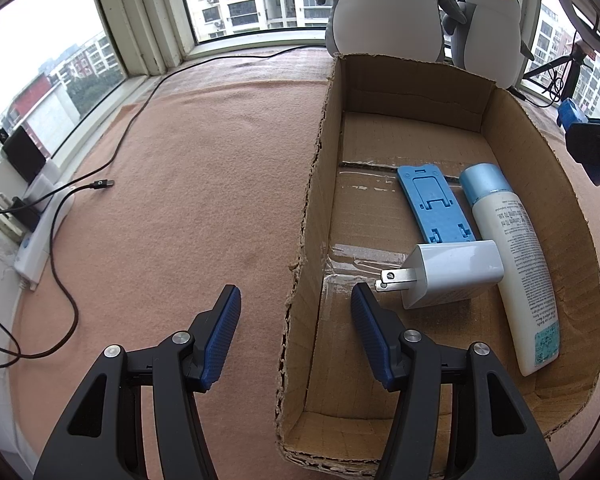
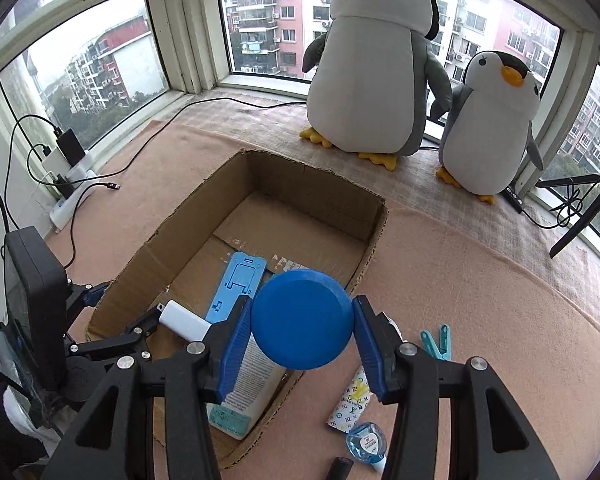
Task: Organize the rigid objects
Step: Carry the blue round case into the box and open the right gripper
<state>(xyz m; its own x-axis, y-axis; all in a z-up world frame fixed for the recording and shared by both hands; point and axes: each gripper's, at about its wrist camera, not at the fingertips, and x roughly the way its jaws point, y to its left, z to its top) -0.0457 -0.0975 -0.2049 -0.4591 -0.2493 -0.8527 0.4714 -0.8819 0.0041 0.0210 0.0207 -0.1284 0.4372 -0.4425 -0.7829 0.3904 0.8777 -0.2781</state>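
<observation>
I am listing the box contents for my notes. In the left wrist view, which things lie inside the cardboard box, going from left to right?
White charger → blue plastic stand → white bottle with the light blue cap.

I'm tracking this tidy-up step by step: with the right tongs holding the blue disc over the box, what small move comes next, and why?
Probably lower the right tongs and release the blue disc onto bare cardboard box floor beyond the phone stand, since the charger and lotion bottle fill the near end.

Soft daylight through windows (image 2: 104,60); blown-out sky glare; heavy fisheye edge warping; sharp focus.
</observation>
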